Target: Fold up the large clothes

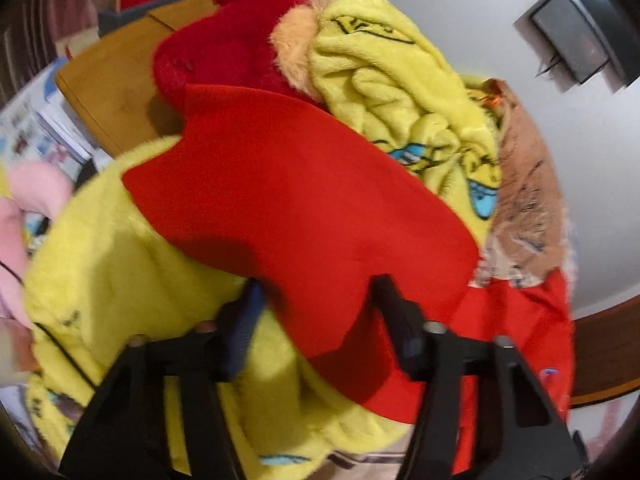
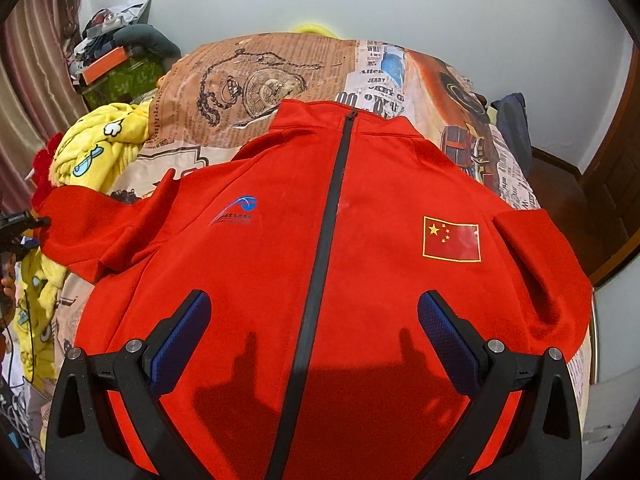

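Note:
A red zip jacket [image 2: 256,280] with a black zipper and a flag patch lies front up on the bed. My right gripper [image 2: 314,312] is open and hovers over its lower front, holding nothing. The jacket's left sleeve [image 1: 304,216] stretches out over a yellow fleece pile. My left gripper [image 1: 316,292] is at the sleeve's end with its jaws apart around the cuff; whether the fingers touch the cloth I cannot tell. The left gripper also shows in the right wrist view [image 2: 20,224] at the sleeve tip.
A bedsheet [image 2: 248,92] with a newspaper and pocket-watch print covers the bed. Yellow fleece clothes [image 1: 400,92] and a red plush item [image 1: 224,40] are heaped at the bed's left side. A wooden table [image 1: 108,80] stands beyond. A cluttered shelf [image 2: 112,64] and a door [image 2: 616,184] flank the bed.

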`<state>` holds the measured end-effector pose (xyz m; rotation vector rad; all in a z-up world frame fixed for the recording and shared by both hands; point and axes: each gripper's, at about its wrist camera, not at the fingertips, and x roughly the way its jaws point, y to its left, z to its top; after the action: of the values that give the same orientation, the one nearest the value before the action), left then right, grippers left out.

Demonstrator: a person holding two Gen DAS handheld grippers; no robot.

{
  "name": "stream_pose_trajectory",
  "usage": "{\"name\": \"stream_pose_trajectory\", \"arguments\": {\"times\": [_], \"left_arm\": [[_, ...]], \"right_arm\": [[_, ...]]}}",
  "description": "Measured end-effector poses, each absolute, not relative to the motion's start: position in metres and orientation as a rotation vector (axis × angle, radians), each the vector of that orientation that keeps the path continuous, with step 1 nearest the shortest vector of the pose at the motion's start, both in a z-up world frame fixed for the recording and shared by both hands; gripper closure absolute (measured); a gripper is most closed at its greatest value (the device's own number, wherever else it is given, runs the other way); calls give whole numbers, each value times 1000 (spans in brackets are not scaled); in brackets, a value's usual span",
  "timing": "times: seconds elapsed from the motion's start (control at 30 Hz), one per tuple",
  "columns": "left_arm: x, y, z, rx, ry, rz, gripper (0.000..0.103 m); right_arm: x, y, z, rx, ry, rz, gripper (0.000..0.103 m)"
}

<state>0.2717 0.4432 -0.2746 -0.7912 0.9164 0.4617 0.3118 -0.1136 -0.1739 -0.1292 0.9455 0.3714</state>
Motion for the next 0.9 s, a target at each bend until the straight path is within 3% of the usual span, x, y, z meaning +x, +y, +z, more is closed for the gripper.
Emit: {"name": "stream_pose_trajectory", "arguments": {"times": [0.13,0.23,0.47,0.73,0.9], "left_arm": [[279,437,-262,-709,929,493,87],[281,427,-243,-611,928,522,99],[293,361,-150,-299,785,508,99],[323,258,-48,-192,598,303,100],[364,175,-24,-126,564,187,100]], "right_arm": [[308,-118,-168,-121,932,367,0],[305,-122,-161,-111,920,366,0],[296,-131,-145,-126,877,354,0],[292,-146,-129,-128,825,346,0],[295,-158,-124,-124,802,337,0]]}}
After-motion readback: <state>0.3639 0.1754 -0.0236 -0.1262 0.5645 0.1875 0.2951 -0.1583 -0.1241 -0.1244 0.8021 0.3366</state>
